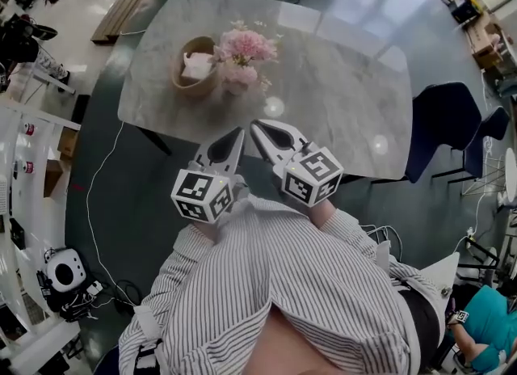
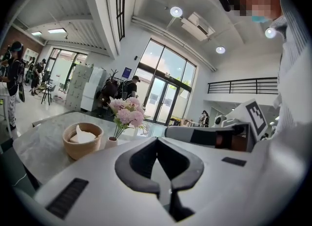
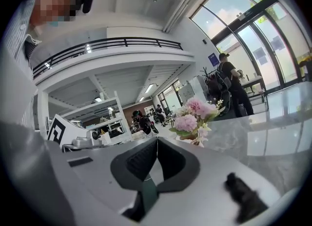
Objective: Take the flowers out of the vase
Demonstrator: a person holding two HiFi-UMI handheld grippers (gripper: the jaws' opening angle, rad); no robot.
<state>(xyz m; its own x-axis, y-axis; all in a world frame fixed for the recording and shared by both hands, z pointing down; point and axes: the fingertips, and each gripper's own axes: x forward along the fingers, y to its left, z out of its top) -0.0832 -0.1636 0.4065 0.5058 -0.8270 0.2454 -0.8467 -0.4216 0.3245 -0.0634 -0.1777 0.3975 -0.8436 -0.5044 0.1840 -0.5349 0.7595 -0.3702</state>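
1. Gripper state: the left gripper (image 1: pixel 239 132) and the right gripper (image 1: pixel 255 126) both have their jaws closed tip to tip, with nothing between them. Their tips lie near each other over the near edge of the table (image 1: pixel 363 123).
2. Risk, closed approach: jaws brought in closed cannot take the stems. The tips would probably push into the flowers (image 1: pixel 242 48) or knock the vase (image 2: pixel 111 142), which looks small and narrow and so likely tips easily. Open the jaws before reaching them.
3. Risk, vase lifted: if the stems sit tight in the neck, pulling with one gripper may carry the vase up and drop it on the stone top. Bracing the vase with the other gripper would likely prevent this.
4. Risk, crushed blooms: a grip on the pink heads rather than the stems could flatten or tear them. Aim low, just above the vase neck.
5. Risk, bowl contact: the bowl (image 1: pixel 194 66) stands just beside the vase, on the left gripper's side — a wide swing from there could shove it.
6. Location: the flowers stand in the vase, ahead of both grippers and well beyond their tips. They lie left of the left gripper's centreline and right of the right gripper's centreline — between the two lines of approach.
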